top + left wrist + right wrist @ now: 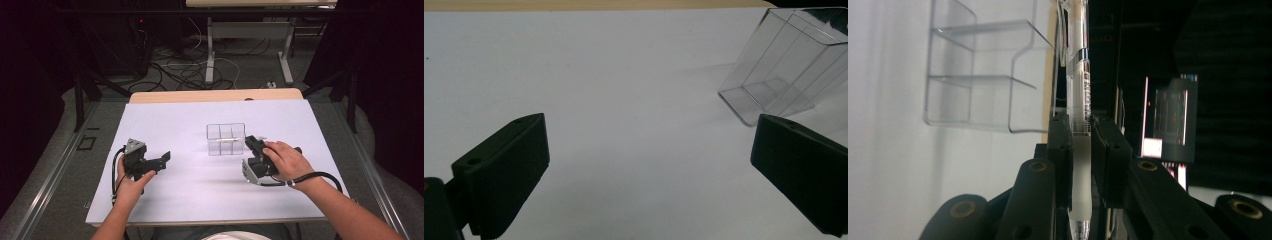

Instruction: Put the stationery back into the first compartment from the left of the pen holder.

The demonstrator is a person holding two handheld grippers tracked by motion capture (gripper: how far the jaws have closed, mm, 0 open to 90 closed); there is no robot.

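Pen point(1080, 107) print unreadable, right tongs point(1081, 137) clamped

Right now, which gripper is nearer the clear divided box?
Right. The right gripper, clamping a pen, sits beside the clear box; the left gripper rests well off to its other side.

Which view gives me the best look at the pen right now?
The right gripper view: the pen fills the middle, clamped between the right gripper's fingers, clear barrel and clip visible, with the clear organizer behind it. The high view shows it only as a thin pale sliver at the organizer. The left gripper view looks at the organizer alone.
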